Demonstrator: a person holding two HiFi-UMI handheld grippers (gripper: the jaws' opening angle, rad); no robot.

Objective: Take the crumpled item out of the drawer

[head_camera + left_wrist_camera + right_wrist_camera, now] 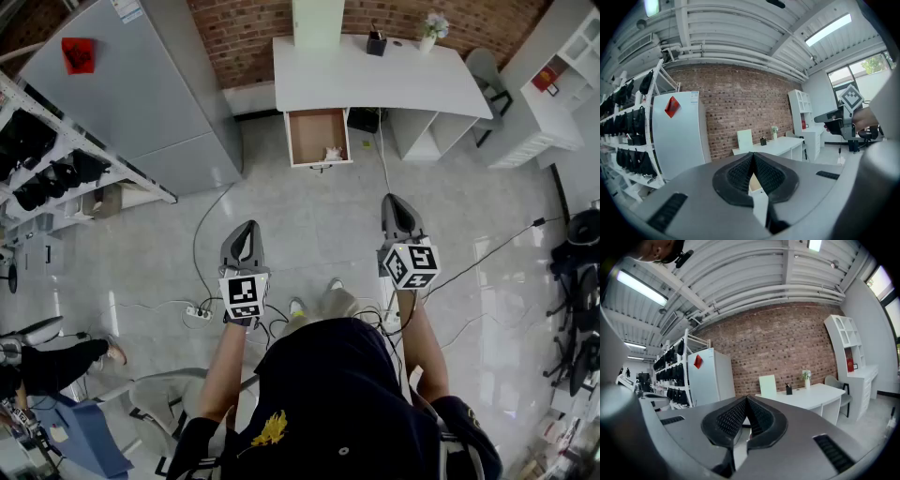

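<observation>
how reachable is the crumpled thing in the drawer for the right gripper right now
Probably not from here: the right gripper hangs well short of the drawer across a stretch of floor, jaws shut. The drawer stands open and nothing covers the crumpled thing.

I'm working in what looks like part office, part lab workroom. A bare brick wall (234,37) backs a white table (394,80) with a drawer (317,131) pulled open. A pen holder (376,42) and a small pot of flowers (434,25) stand on top, with a grey chair (486,70) beside it. White shelf units (562,66) stand to my right, and a tall pale cabinet (131,84) and a rack (56,141) hung with dark items to my left. Cables (202,234) and a power strip (198,312) trail over the glossy floor (309,216). Tube lights (828,29) hang under an exposed ribbed ceiling (754,273)
</observation>
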